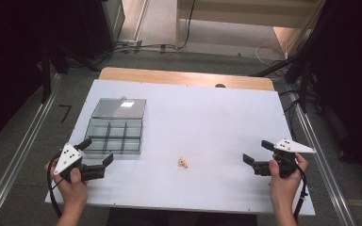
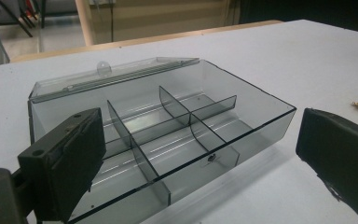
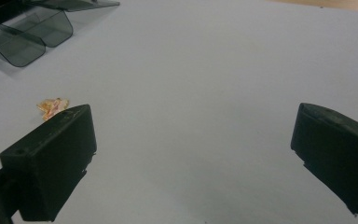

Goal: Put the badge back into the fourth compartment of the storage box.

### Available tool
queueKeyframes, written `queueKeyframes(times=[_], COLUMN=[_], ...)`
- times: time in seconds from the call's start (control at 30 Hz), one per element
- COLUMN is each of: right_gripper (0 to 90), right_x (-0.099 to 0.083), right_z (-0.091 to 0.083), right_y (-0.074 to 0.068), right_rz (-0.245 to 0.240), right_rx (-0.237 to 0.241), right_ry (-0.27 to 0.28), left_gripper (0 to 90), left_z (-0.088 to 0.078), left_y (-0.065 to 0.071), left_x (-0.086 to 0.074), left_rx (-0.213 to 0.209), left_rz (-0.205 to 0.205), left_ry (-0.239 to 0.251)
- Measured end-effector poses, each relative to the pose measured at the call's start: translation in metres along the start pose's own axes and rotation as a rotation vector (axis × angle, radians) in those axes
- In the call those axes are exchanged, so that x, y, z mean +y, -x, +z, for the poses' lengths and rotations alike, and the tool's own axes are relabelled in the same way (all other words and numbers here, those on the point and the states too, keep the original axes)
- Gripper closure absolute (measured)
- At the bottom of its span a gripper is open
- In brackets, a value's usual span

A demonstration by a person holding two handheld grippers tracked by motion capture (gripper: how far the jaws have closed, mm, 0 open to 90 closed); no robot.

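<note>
A smoky clear plastic compartment box [image 1: 114, 135] lies on the left half of the white table [image 1: 207, 113], its lid [image 1: 119, 108] folded open behind it. The box [image 2: 168, 140] has several empty cells. A small pale orange-gold piece [image 1: 184, 162] lies on the table near the front middle; it also appears as a small cluster [image 3: 52, 107] past my right gripper's jaw. My left gripper [image 1: 96, 151] is open just in front of the box's near left corner. My right gripper [image 1: 258, 151] is open at the front right, apart from the small piece. Both hold nothing.
The table's wooden far edge [image 1: 184, 77] shows beyond the white surface. Dark stands and cables [image 1: 306, 80] flank the table on the floor. Metal rails [image 1: 23, 141] run along both sides. White bare surface spreads between the box and my right gripper.
</note>
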State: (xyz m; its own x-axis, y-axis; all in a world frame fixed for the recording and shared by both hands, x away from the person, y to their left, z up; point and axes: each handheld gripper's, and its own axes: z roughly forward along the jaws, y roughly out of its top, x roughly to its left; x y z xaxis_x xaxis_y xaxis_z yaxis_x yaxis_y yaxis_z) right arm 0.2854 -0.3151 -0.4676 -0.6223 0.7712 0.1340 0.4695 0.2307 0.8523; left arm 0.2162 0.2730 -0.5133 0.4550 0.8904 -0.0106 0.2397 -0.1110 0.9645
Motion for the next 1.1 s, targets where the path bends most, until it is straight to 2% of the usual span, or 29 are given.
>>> queueKeyframes(times=[0.2, 0.5, 0.57, 0.87, 1.03, 1.1], right_gripper=[0.0, 0.0, 0.0, 0.0, 0.0, 0.0], right_x=[0.018, 0.035, 0.040, 0.047, 0.050, 0.052], right_z=[0.014, 0.025, 0.030, 0.042, 0.050, 0.057], right_y=[-0.012, -0.026, -0.031, -0.044, -0.051, -0.056], right_rz=[-0.015, -0.041, -0.049, -0.047, -0.034, -0.042], right_rx=[0.044, 0.078, 0.089, 0.082, 0.110, 0.114], right_ry=[-0.035, -0.069, -0.091, -0.138, -0.160, -0.188], left_gripper=[1.8, 1.8, 1.8, 1.8, 1.8, 1.8], left_z=[0.001, 0.001, 0.001, 0.002, 0.001, 0.001], left_y=[0.001, 0.001, 0.001, 0.000, 0.000, 0.000], left_x=[0.000, 0.000, 0.000, 0.000, 0.000, 0.000], left_rx=[-0.001, 0.000, 0.001, -0.002, -0.001, -0.003], left_rz=[0.003, 0.004, 0.004, 0.000, 0.000, 0.000], left_ry=[-0.001, 0.000, 0.000, 0.001, -0.001, 0.000])
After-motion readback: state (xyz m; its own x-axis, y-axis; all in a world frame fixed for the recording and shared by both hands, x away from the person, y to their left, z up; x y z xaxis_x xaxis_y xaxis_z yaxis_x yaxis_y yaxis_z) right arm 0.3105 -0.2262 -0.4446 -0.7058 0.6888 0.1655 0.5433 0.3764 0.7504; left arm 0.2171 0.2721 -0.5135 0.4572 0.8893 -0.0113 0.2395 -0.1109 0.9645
